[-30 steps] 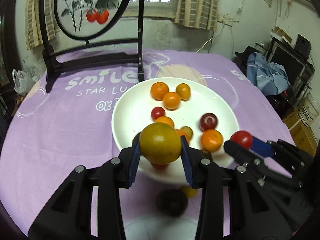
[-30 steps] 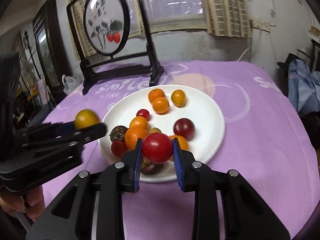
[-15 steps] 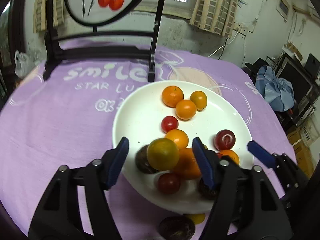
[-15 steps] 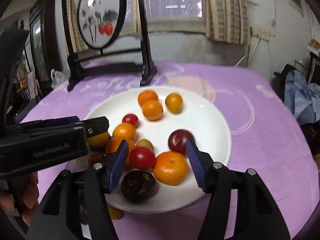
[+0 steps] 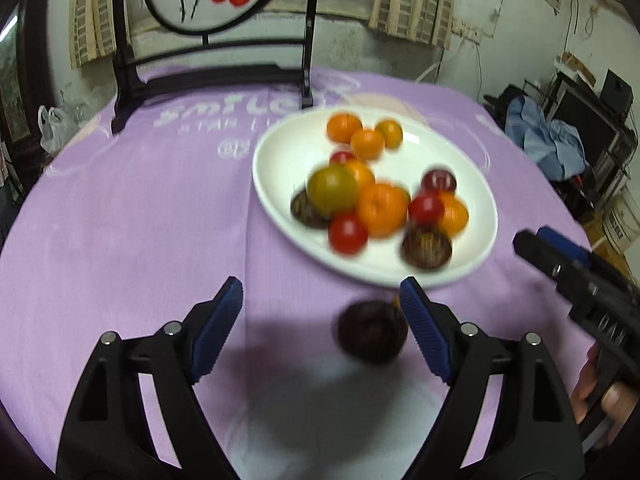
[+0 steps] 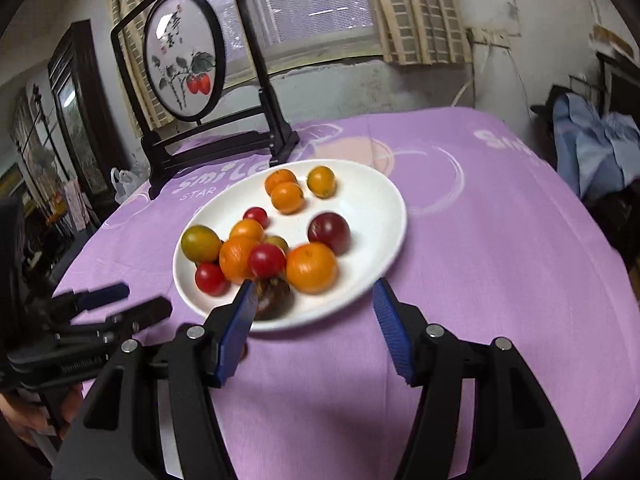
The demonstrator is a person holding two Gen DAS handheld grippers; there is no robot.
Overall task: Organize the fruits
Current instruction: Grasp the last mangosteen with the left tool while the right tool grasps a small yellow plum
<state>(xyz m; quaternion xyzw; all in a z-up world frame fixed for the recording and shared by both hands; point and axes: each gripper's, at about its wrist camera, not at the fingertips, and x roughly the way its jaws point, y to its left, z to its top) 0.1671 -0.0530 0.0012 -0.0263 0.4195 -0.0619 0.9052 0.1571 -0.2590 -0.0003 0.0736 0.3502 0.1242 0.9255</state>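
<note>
Both empty now: left gripper [image 5: 320, 304] just spread wide, right gripper [image 6: 314, 300] just parted. Dark fruit [image 5: 371, 330] on tabletop [image 5: 120, 220] beside plate [image 5: 276, 152]; best straddle squarely, squeeze gently.

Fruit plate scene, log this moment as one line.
left gripper: open, empty | right gripper: open, empty | round white plate: fruits piled | dark round fruit: on purple tablecloth

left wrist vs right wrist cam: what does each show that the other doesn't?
Left wrist only: a dark round fruit on the purple tablecloth, off the plate. Right wrist only: the whole oval painted screen. Both: the white plate of fruit, and the left gripper and right gripper, both open and empty.
</note>
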